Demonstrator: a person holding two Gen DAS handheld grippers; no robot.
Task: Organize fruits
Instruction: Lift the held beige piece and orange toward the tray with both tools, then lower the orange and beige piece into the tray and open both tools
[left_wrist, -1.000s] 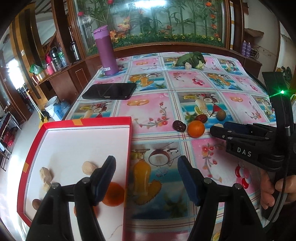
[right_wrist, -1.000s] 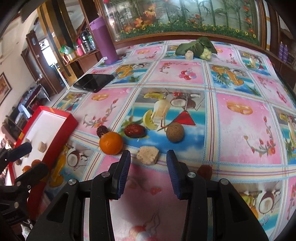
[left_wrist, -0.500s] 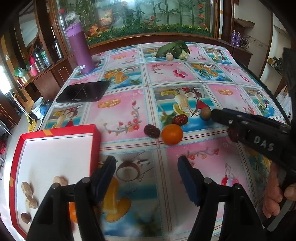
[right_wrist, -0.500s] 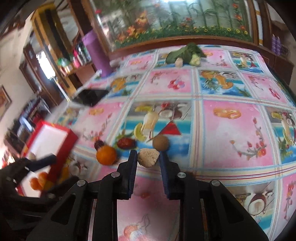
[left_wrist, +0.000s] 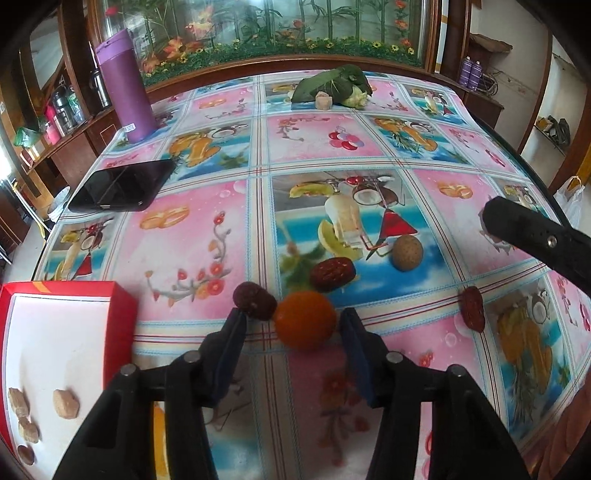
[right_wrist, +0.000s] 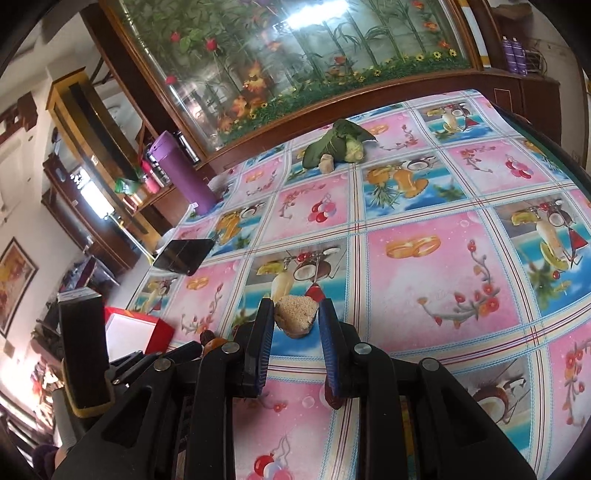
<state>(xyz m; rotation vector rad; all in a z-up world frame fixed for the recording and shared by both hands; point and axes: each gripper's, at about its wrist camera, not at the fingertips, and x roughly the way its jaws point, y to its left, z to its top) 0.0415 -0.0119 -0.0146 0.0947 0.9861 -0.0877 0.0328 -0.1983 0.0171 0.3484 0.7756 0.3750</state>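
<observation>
My left gripper (left_wrist: 291, 326) is open, its fingers on either side of an orange (left_wrist: 305, 319) on the tablecloth. A dark red date (left_wrist: 254, 305) touches the orange's left side. Another date (left_wrist: 332, 274), a round brown fruit (left_wrist: 407, 252) and a third date (left_wrist: 472, 308) lie just beyond. My right gripper (right_wrist: 296, 317) is shut on a tan rough chunk (right_wrist: 296, 314), lifted above the table. The red tray (left_wrist: 55, 332) at lower left holds several tan pieces (left_wrist: 65, 403); it also shows in the right wrist view (right_wrist: 129, 326).
A black tablet (left_wrist: 123, 185) and a purple flask (left_wrist: 125, 86) stand at the left back. A leafy green bundle (left_wrist: 332, 86) lies at the far edge. The right gripper's finger (left_wrist: 535, 236) reaches in from the right of the left wrist view.
My left gripper moved right from over the tray to the orange, now between its fingers. My right gripper shut on the tan chunk and lifted it off the table.
</observation>
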